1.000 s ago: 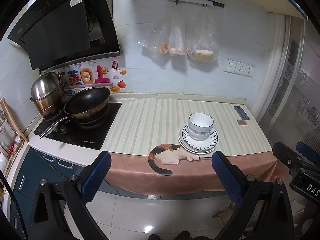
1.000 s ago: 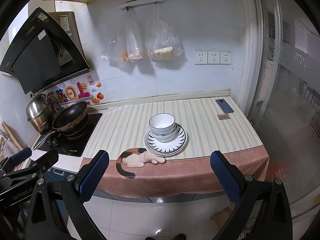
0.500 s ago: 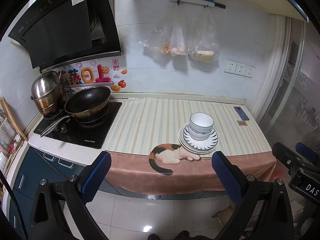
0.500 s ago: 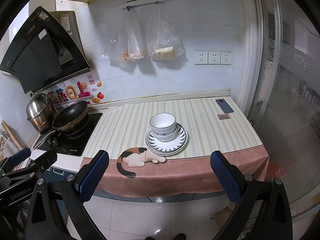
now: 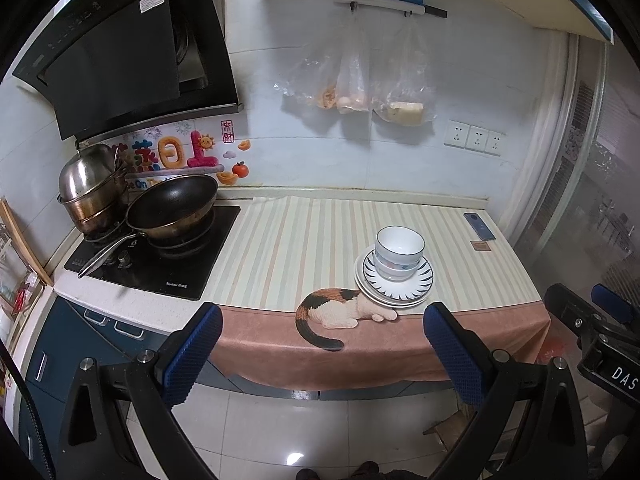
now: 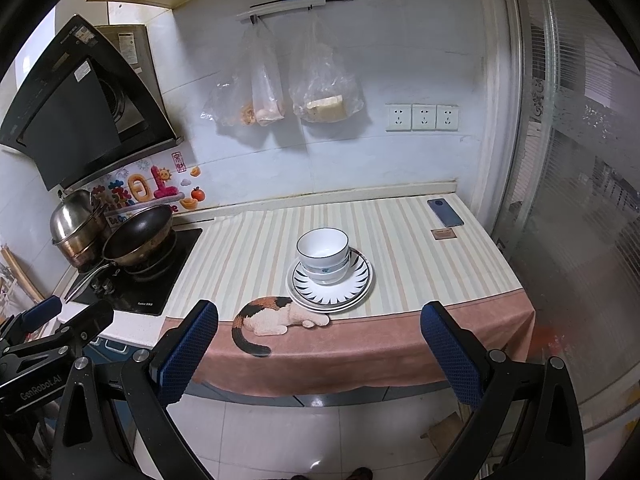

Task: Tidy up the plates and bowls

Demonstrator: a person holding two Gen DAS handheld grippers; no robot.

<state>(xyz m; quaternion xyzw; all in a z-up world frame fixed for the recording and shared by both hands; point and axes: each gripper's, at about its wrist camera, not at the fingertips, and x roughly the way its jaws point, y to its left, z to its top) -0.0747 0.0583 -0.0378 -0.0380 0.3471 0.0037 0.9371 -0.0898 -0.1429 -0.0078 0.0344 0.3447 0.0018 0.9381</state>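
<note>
Stacked white bowls (image 5: 398,253) (image 6: 323,255) stand on a stack of white plates with a dark ray pattern (image 5: 420,284) (image 6: 356,286), near the front of the striped counter. My left gripper (image 5: 322,350) hangs open in front of the counter, well short of the dishes, with nothing between its blue pads. My right gripper (image 6: 320,350) is open too, at about the same distance, empty. Each gripper shows at the edge of the other's view.
A striped cloth with a pink hem and a cat picture (image 5: 340,314) covers the counter (image 6: 420,264). A hob with a black pan (image 5: 172,204) and steel pots (image 5: 88,188) is at the left. A phone (image 6: 445,213) lies at the back right. Bags (image 6: 324,92) hang on the wall.
Both views have drifted only slightly; the dishes stay in place and both grippers stay open.
</note>
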